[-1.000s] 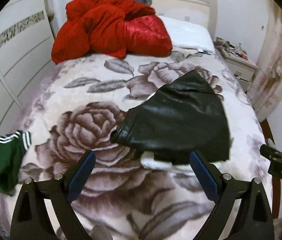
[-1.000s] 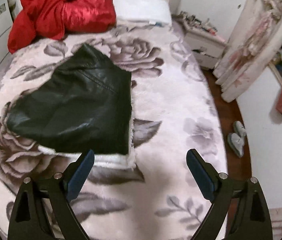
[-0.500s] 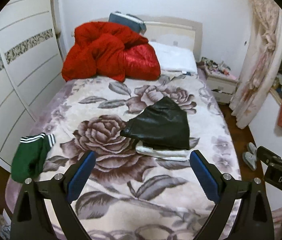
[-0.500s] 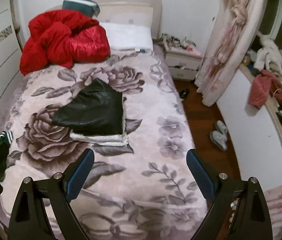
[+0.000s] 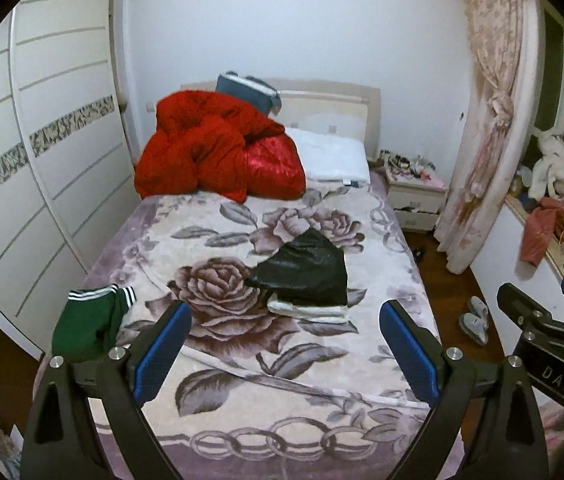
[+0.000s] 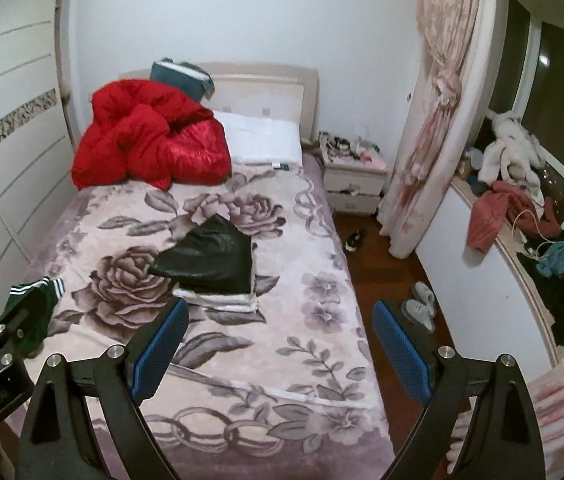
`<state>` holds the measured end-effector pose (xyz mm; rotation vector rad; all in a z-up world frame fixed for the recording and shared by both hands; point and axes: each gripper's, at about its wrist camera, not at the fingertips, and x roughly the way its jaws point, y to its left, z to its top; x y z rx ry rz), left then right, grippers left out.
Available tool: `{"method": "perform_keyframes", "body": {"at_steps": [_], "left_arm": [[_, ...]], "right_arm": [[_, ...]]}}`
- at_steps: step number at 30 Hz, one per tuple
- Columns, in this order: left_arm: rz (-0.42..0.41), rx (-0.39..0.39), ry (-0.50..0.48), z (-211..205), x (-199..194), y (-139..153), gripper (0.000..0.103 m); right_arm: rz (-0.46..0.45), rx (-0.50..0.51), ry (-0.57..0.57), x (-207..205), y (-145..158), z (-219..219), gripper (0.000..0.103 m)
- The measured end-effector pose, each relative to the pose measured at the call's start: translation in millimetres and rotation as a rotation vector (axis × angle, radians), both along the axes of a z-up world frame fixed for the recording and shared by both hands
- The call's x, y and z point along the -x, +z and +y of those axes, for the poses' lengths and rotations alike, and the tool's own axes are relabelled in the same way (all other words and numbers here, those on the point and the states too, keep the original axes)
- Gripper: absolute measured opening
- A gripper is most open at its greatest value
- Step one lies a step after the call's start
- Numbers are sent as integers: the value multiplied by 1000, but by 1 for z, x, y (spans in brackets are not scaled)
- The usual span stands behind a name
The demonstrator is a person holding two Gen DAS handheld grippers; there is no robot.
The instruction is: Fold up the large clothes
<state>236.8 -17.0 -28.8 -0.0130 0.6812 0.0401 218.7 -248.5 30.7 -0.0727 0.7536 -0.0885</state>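
Observation:
A folded black leather garment (image 5: 306, 274) with a white fleece lining showing at its near edge lies in the middle of the bed; it also shows in the right wrist view (image 6: 210, 262). A green garment with white stripes (image 5: 90, 322) hangs over the bed's left edge, also in the right wrist view (image 6: 34, 308). My left gripper (image 5: 284, 350) is open and empty, well back from the bed's foot. My right gripper (image 6: 278, 342) is open and empty too, beside the left one.
The bed has a rose-pattern blanket (image 5: 242, 360). A red quilt (image 5: 210, 152) and a white pillow (image 5: 330, 154) lie at the head. A white wardrobe (image 5: 34, 160) stands left. A nightstand (image 6: 354, 184), pink curtain (image 6: 434, 120), slippers (image 6: 418, 308) and a cluttered ledge (image 6: 542, 248) are right.
Both grippers have pulled far back and up from the folded black garment, so the whole bed and room now show. The garment lies still.

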Motion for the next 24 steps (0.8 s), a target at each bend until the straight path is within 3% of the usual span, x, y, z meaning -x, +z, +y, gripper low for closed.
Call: {"method": "perform_keyframes", "body": {"at_steps": [9,24], "left_arm": [[-61,-29,12,6,32,20,96],[-88,-19,23,13,49,22,99]], "right_arm": [[-76,7,0,51,41,4,99],[-104,16,11,69,54,16,99]]}}
